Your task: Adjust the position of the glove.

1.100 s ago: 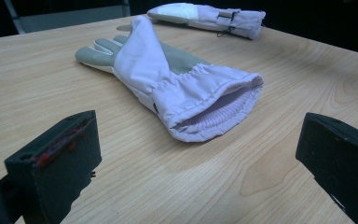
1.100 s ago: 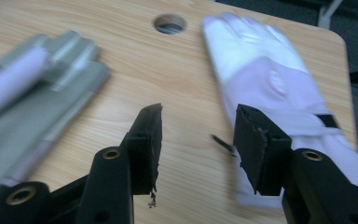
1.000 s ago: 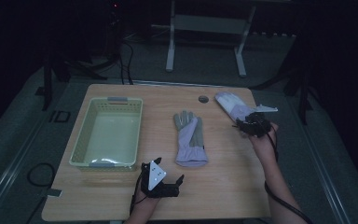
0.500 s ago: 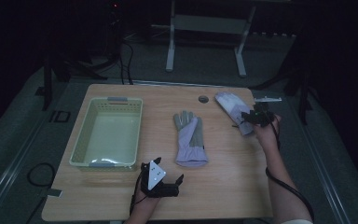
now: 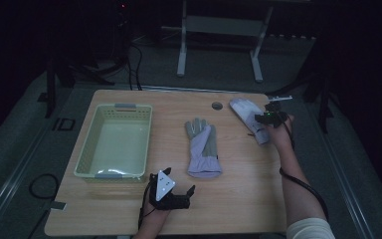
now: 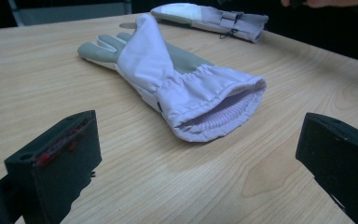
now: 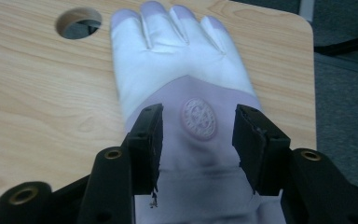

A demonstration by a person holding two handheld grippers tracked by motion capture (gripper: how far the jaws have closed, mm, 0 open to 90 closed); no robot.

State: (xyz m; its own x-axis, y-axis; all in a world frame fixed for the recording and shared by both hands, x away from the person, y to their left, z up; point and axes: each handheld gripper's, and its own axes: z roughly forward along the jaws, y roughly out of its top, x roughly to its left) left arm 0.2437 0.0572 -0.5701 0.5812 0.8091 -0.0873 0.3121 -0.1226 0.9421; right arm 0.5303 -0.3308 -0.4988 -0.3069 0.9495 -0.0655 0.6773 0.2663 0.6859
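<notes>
Gloves are the business here, two of them on the pale wooden table (image 5: 238, 199): a lavender-and-grey fabric glove (image 5: 204, 147) lying flat at mid-table, cuff toward the person, and a white-and-lavender glove with a round emblem (image 7: 186, 88) near the far right corner, just beside the round cable hole (image 7: 78, 22).

The right gripper (image 7: 198, 140) hangs over that second glove, jaws parted moderately and straddling its wrist section with cloth between them, nothing pinched yet. To do this well, the person should probably press down so both pads bite fabric, close on the gathered wrist rather than the emblem, and lift cleanly so the fingers do not drag.

The left gripper (image 5: 171, 191) rests low at the near edge, jaws wide and empty, facing the first glove's open cuff.

A light green plastic basket (image 5: 82, 159) sits empty at the left, a likely destination, though that is only a guess.

Whether the right pads touch the cloth is unclear. The room beyond is dark.
</notes>
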